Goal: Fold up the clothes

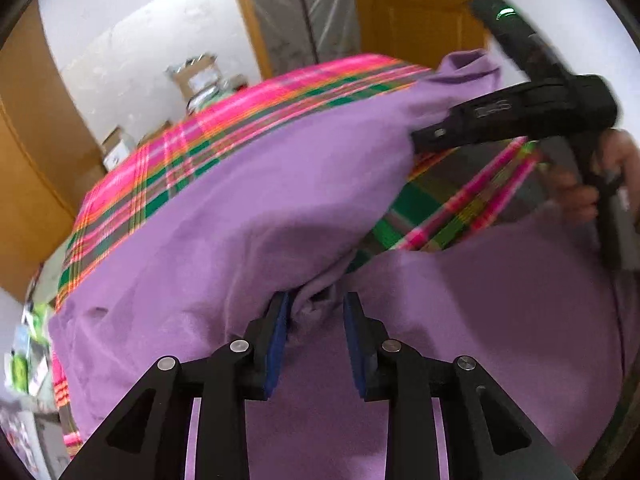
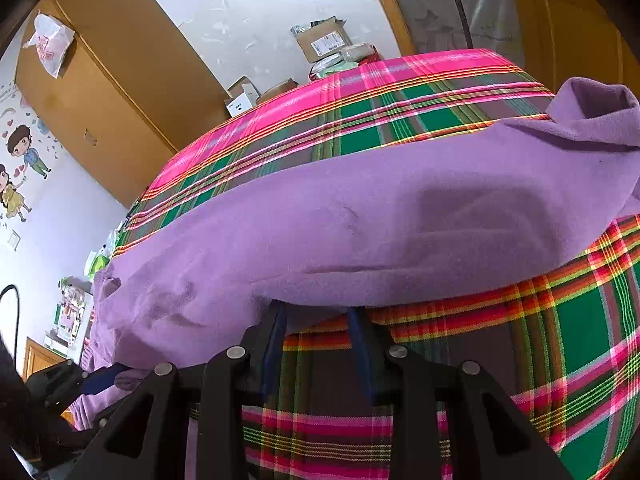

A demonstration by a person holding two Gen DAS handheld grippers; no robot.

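Lying bunched between the parted left tool (image 1: 316, 312), purple garment (image 1: 248, 200) sits unpinched.

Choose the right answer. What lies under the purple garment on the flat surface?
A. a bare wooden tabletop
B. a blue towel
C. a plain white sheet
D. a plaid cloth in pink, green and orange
D: in both wrist views the purple garment lies spread on a plaid cloth with pink, green and orange stripes, which shows beyond it and in front of it.
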